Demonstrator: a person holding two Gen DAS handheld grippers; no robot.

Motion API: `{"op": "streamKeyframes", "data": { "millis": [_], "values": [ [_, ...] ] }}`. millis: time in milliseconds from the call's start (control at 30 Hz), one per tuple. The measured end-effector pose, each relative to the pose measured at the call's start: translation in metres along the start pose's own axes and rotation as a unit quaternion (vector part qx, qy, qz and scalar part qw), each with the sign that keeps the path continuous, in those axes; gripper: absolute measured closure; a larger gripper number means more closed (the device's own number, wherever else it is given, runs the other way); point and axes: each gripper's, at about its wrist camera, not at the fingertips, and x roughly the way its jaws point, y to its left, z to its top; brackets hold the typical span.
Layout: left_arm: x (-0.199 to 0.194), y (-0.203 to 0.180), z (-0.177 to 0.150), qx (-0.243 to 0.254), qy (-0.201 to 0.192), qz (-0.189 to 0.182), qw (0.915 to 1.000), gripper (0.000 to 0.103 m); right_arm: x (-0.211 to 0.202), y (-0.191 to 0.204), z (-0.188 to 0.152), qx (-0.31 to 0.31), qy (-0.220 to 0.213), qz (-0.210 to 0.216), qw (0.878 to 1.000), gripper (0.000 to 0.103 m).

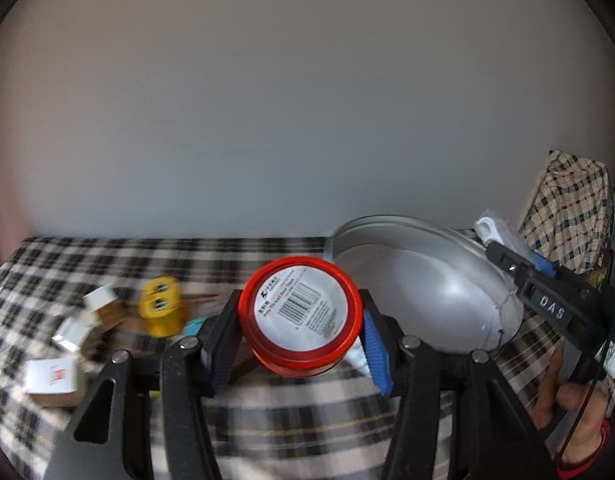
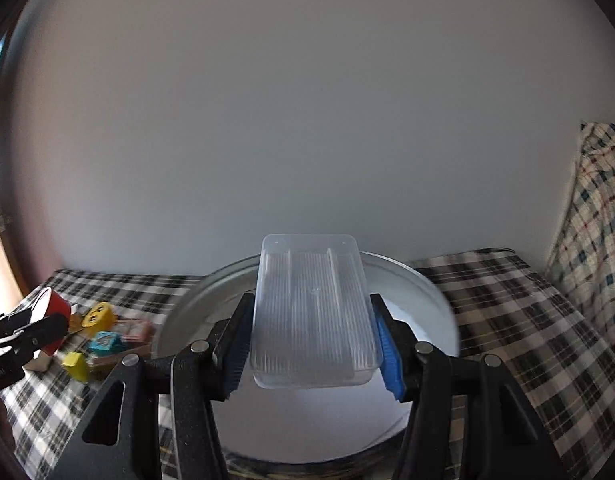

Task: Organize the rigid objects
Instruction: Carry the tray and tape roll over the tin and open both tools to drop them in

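Red tub (image 1: 301, 316) clamped in left gripper (image 1: 297, 334); clear case (image 2: 313, 316), seemingly empty, clamped in right gripper (image 2: 313, 340) above bare basin (image 2: 435, 300).

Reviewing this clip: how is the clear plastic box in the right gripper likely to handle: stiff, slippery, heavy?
The clear plastic box looks empty and thin-walled, so probably light. Its ribbed faces suggest some stiffness, though the walls may flex under the right gripper. The smooth plastic could slip, as only its side edges are pinched, above the metal basin.

Black tool (image 1: 297, 338), blue ribbed pads (image 1: 374, 342)
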Motion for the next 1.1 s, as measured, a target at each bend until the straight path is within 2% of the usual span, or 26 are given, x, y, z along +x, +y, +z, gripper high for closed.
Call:
{"op": "streamKeyframes", "data": {
  "millis": [233, 367, 500, 667, 833, 1100],
  "values": [
    [0.038, -0.062, 0.007, 0.022, 0.016, -0.037, 0.9989, 0.049, 0.013, -0.025, 0.001, -0.003, 0.014, -0.045, 0.999, 0.046],
    [0.057, -0.084, 0.006, 0.040, 0.026, -0.042, 0.9980, 0.049, 0.022, -0.042, -0.001, 0.019, 0.036, -0.039, 0.998, 0.046],
    [0.075, -0.092, 0.003, 0.045, 0.038, -0.049, 0.9971, 0.049, 0.039, -0.047, -0.003, 0.036, 0.057, -0.028, 0.997, 0.046],
    [0.089, -0.096, -0.003, 0.055, 0.044, -0.046, 0.9965, 0.049, 0.045, -0.041, -0.007, 0.008, 0.062, -0.043, 0.997, 0.046],
    [0.097, -0.096, -0.006, 0.059, 0.057, -0.031, 0.9962, 0.049, 0.050, -0.040, -0.011, 0.013, 0.076, -0.049, 0.996, 0.046],
    [0.099, -0.100, -0.007, 0.070, 0.052, -0.021, 0.9960, 0.049, 0.057, -0.037, -0.015, 0.007, 0.089, -0.048, 0.995, 0.046]
  ]
}}
